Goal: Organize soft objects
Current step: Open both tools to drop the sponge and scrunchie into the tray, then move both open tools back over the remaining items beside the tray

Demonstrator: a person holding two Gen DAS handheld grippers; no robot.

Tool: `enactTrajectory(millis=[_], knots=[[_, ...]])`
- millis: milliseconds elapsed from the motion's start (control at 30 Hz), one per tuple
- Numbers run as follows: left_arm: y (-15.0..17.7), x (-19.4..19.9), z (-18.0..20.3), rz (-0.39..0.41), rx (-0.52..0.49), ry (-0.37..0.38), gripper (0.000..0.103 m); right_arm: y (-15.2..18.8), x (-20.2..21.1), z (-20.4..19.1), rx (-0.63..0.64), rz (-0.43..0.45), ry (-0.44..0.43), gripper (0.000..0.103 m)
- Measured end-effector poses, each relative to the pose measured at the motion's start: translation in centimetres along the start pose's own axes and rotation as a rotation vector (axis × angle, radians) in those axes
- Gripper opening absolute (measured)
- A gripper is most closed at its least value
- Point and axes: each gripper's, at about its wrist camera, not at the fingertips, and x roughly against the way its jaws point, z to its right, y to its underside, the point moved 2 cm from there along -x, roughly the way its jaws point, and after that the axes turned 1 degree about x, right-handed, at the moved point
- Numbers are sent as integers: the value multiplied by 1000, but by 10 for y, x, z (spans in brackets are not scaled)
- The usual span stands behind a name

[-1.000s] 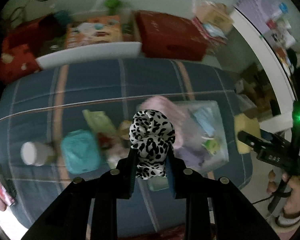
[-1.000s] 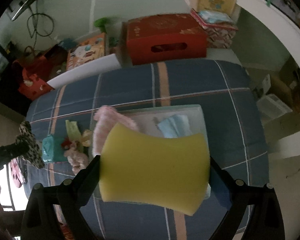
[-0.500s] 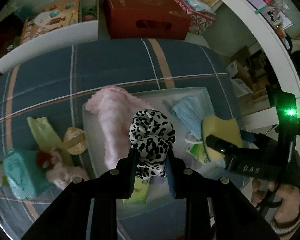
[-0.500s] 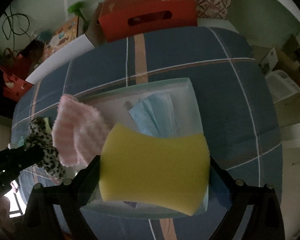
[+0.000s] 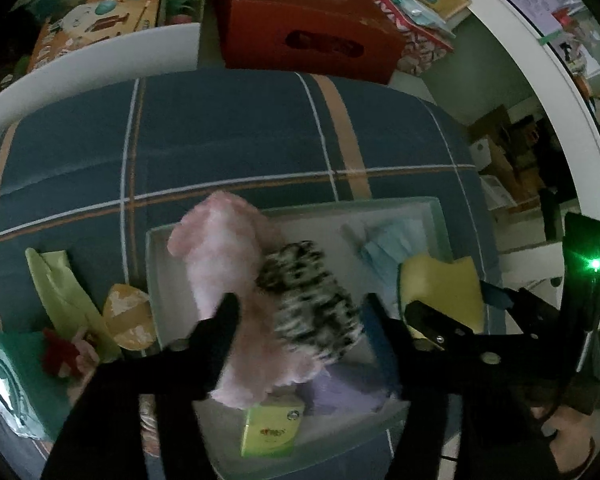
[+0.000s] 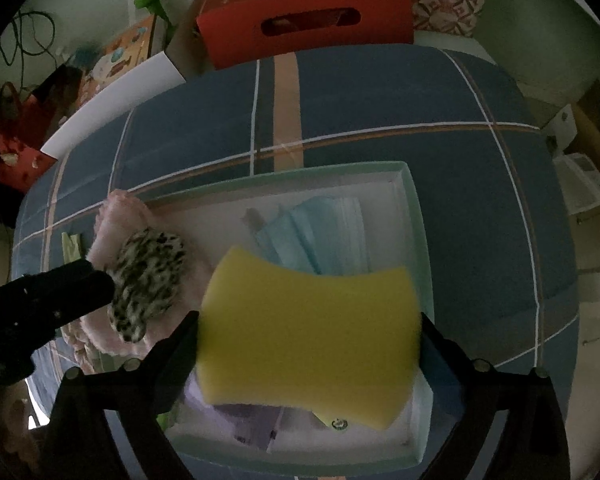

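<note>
Over the bed's near right part sits a shallow tray [image 6: 414, 216], and most of the sorting already lies inside it: a pink cloth [image 5: 220, 248] draped over its left rim, blue masks [image 6: 324, 232] toward the far right corner, a lilac cloth [image 5: 340, 398] and a small green pack [image 5: 270, 426] at the near edge.

The left gripper [image 5: 300, 320] hangs above the tray with its fingers just spread wide; the spotted scrunchie [image 5: 308, 300] sits blurred between them, touching neither pad as far as I can tell, and looks to be dropping onto the pink cloth. That item is as good as delivered.

The right gripper [image 6: 308, 332] has its fingers clamped on the yellow sponge [image 6: 308, 320], held over the tray's near right part and not yet let go. Releasing it is the step in hand on that side.

Left of the tray, on the bedspread, more things wait: a green strip [image 5: 60, 292], a round tan piece [image 5: 128, 316], something red [image 5: 58, 352] and a teal packet [image 5: 8, 376]. By my reckoning the task is past halfway, with those few left to move if they count as soft.
</note>
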Motion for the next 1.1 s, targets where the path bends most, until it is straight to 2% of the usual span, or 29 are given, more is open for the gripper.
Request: enactTrajectory(millis=[100,200,633,833,1100], knots=[[0,5,-3,11,-7,-20,76,0,0,2,-16,10,-1,103],[0,9,-6,30,-5,-34,90,-2,2,3,-23,18,-2,103],[11,44,-15,114,-9,-92,91,5,25,-10,0,46,19,103],[23,72,-24,173,-4,-134,92,15,48,-26,34,102,4,103],[53,92,-50,213,39,-188,92,35,65,-55,106,165,-2,103]])
